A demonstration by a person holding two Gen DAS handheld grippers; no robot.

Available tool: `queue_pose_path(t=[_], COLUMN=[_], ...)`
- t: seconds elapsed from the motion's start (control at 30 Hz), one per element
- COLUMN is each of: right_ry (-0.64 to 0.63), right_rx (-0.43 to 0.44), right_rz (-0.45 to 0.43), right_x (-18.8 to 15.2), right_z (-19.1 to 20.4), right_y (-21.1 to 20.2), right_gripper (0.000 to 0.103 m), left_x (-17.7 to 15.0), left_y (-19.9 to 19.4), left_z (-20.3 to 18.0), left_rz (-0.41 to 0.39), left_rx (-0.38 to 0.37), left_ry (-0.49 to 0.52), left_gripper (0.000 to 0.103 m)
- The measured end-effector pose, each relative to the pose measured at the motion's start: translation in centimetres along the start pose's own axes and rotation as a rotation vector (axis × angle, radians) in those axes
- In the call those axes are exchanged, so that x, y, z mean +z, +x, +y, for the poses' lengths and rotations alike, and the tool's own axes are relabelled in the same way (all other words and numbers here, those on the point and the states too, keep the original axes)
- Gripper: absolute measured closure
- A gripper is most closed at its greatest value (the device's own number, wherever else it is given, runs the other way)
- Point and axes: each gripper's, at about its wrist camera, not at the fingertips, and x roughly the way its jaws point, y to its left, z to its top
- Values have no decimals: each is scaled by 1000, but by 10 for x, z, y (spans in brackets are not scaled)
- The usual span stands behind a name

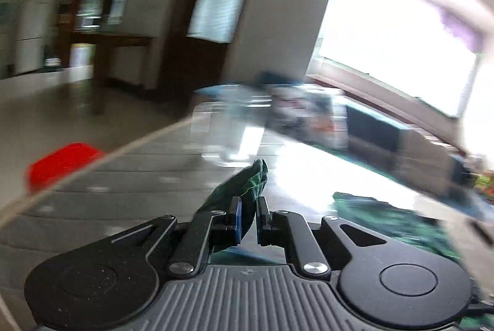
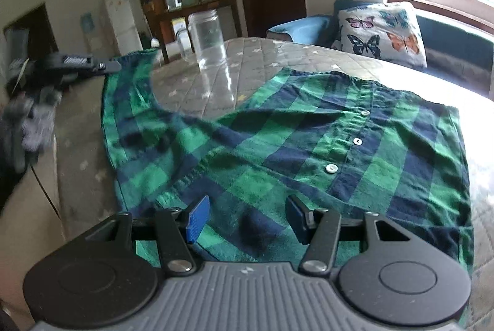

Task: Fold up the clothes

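A green and navy plaid shirt with white buttons lies spread on the quilted table. My left gripper is shut on a fold of the shirt, which sticks up between its pads. In the right wrist view the left gripper shows at the far left, holding up the shirt's far left corner. My right gripper hovers open over the shirt's near edge, with cloth below its blue pads and none pinched between them.
A clear glass jar stands on the table behind the shirt. A butterfly pillow rests on a blue sofa at the far right. A red object lies on the floor past the table's left edge.
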Motion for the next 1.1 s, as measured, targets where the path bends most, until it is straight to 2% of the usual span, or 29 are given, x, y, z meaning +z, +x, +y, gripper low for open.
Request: queue_pose_path(t=[0.17,0.33,0.5,0.7,0.83,0.87,0.93,0.97,1.0,1.1], right_ry=[139,315,522,680,724,725,723,723,728,722], right_rx=[59,159,280,367,419,426,436,438,436,428], right_rz=[-27,-39,-3,63,108,124,149,155,159,152], right_x=[8,13,9,-1,-4,-5,-5,-5,-5,-3], right_z=[-21,-43,-63,-68,-65,-62,-59,-58,-58,-58], right_y=[-18,-25,-11,26,46,52,61,64,66,67], right_gripper=[47,47,46,46,49,52,68,82,89,94], left_x=[-27,-63,-91,-100,-107,-109,-113,-114,-115,-115], left_y=[-20,-33,-35,-31,-30,-30,-31,-31,-31,-37], left_z=[-67,-118,-140,-145,-148,-149,-150,-150,-148,-139], left_rz=[34,92,157,176,176,175,175,175,173,150], left_rx=[-203,-323,-373,-402,-423,-428,-434,-435,-435,-438], left_ry=[91,215,278,334,375,383,400,410,421,441], left_gripper=[93,93,93,94,93,93,93,92,90,87])
